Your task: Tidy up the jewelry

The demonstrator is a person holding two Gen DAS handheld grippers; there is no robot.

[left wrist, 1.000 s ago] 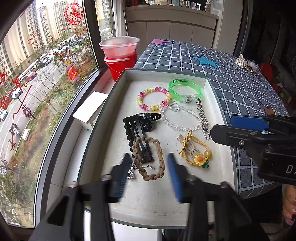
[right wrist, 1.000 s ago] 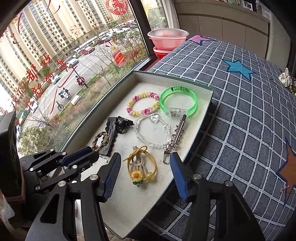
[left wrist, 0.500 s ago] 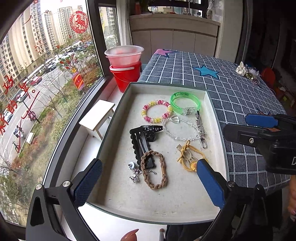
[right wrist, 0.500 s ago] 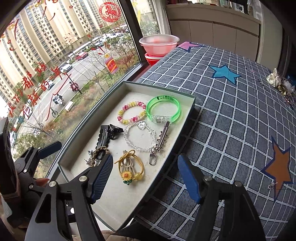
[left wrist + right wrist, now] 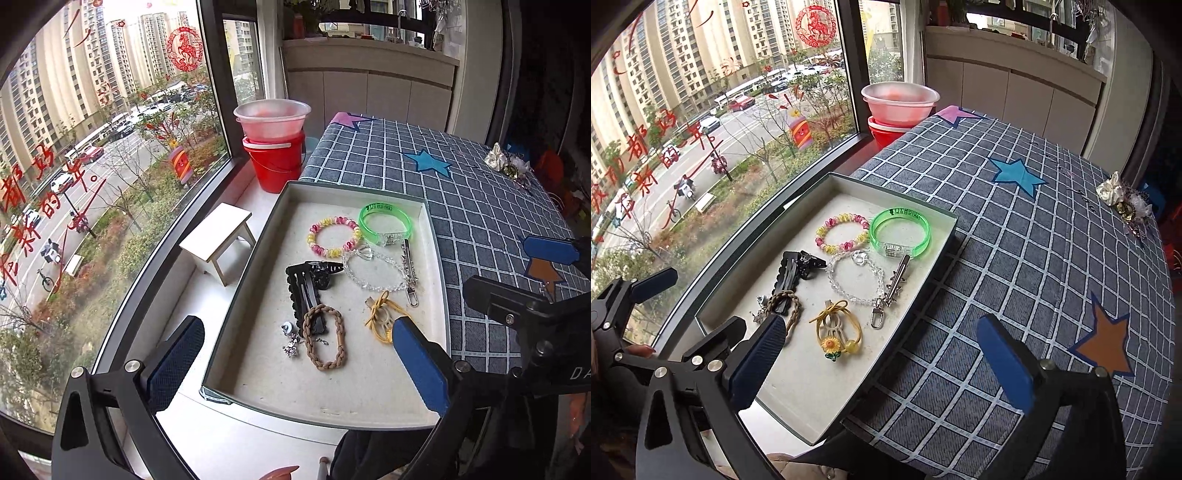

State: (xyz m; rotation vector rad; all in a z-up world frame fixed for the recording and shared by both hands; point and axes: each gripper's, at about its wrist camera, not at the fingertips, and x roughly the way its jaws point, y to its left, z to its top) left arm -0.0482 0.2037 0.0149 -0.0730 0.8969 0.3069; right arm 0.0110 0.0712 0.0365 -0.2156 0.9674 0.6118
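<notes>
Jewelry: bracelets, clips, hair ties, all lying in tray (image 5: 439, 258) on checked cloth. L gripper (image 5: 295, 354) & R gripper (image 5: 879, 350): both spread wide, holding nothing, hovering near tray's front end. Step: prob. between picks. Next: choose item, descend, pinch.

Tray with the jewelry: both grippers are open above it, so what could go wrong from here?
1. The braided band lies over the black hair clip, with small silver charms touching. A grab by the left gripper could lift several at once.
2. The clear bead bracelet touches the metal clip and the pink-yellow bracelet; pulling one may drag the others.
3. The tray juts past the table edge, so a downward push might tip it.
</notes>
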